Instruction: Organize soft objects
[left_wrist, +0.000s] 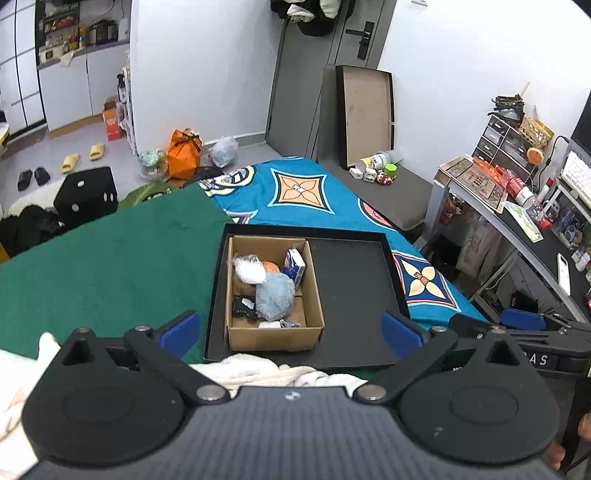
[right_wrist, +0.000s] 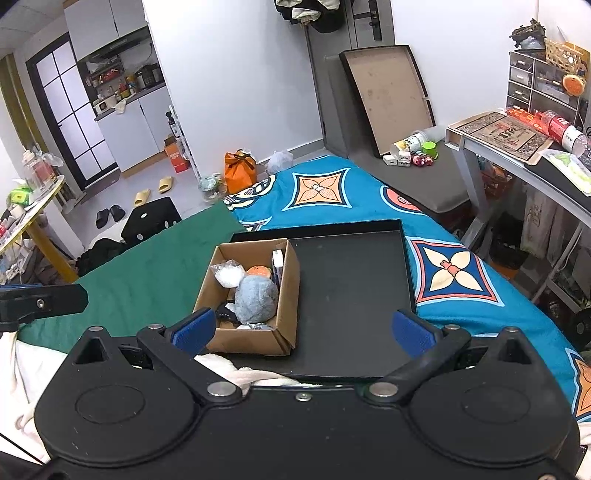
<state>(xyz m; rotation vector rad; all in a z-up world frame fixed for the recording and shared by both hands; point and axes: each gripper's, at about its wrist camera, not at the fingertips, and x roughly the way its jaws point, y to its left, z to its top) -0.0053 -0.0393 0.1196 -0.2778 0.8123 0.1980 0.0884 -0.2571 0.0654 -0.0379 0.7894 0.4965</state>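
Observation:
A cardboard box (left_wrist: 273, 338) (right_wrist: 288, 295) stands in the left half of a shallow black tray (left_wrist: 351, 280) (right_wrist: 351, 280) on the bed. In the box lie a grey-blue plush toy (left_wrist: 275, 299) (right_wrist: 256, 297), a white crinkly bag (left_wrist: 249, 271) (right_wrist: 229, 275), an orange toy (left_wrist: 271, 266) (right_wrist: 259, 271), a small blue-and-white carton (left_wrist: 294, 266), and a black-and-white item (left_wrist: 243, 307). My left gripper (left_wrist: 291, 332) is open with nothing between its fingers, hovering in front of the box. My right gripper (right_wrist: 303, 328) is open too, likewise empty. A white fluffy cloth (left_wrist: 258, 369) (right_wrist: 255, 374) lies under both grippers.
The bed carries a green blanket (left_wrist: 110, 258) (right_wrist: 147, 266) on the left and a blue patterned sheet (left_wrist: 314, 188) (right_wrist: 461, 277) on the right. A desk with clutter (left_wrist: 517, 199) (right_wrist: 517, 136) stands at the right. A black stool (left_wrist: 86, 194) and floor items lie beyond the bed.

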